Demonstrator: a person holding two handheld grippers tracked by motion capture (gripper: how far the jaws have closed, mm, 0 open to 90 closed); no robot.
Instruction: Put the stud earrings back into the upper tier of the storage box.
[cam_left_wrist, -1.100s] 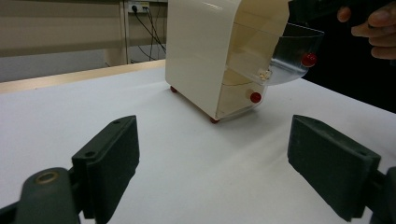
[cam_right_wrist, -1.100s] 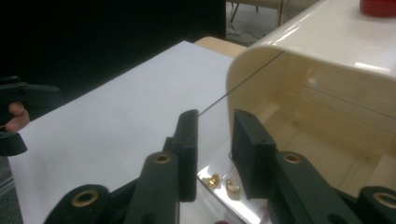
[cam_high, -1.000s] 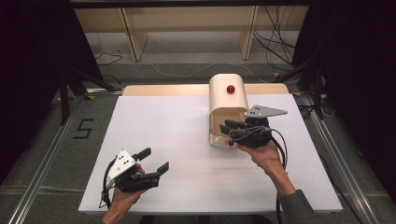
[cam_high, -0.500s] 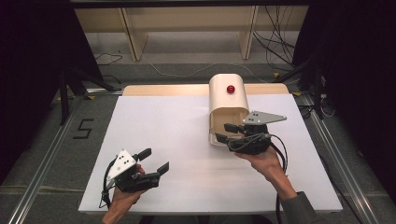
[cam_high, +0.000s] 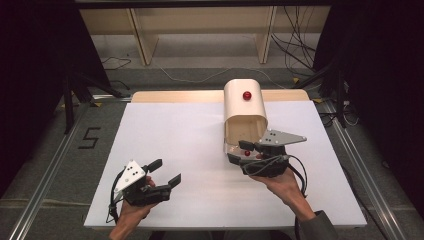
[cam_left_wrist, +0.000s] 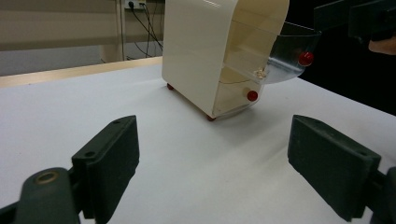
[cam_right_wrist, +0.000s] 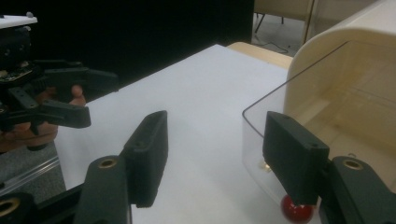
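two hand-held grippers are in play, and the work belongs to the right hand-held gripper (cam_high: 242, 151), which sits at the mouth of the cream bread-bin-like box (cam_high: 244, 107) standing near the far edge of the desk (cam_high: 165, 130), right of its middle. the box's clear curved door (cam_left_wrist: 287, 58) hangs open, swung out from the front, with a small red knob (cam_left_wrist: 306, 58) on its free edge; a second red knob (cam_high: 246, 95) sits on the box's top

the right hand-held gripper's jaws have just been opening and now stand apart, gripping nothing. in the right gripper view one jaw is out over bare desk, the other just in front of the clear door's edge, with the red knob (cam_right_wrist: 296, 211) peeping out below that jaw. whether the pad touches the plastic cannot be told

the step looks like letting go of the door knob after swinging the door. to do it well, i judge the jaws should be spread fully clear of the knob before the hand pulls back toward the near edge, so neither pad catches the ball or drags the door. draw straight back along the jaws' own line, not sideways, since the thin clear panel could flex or swing. keep the trailing cable off the door

the left hand-held gripper (cam_high: 164, 171) rests near the near left corner of the desk, jaws wide and empty, well apart from the box; it is best kept there, out of the door's arc
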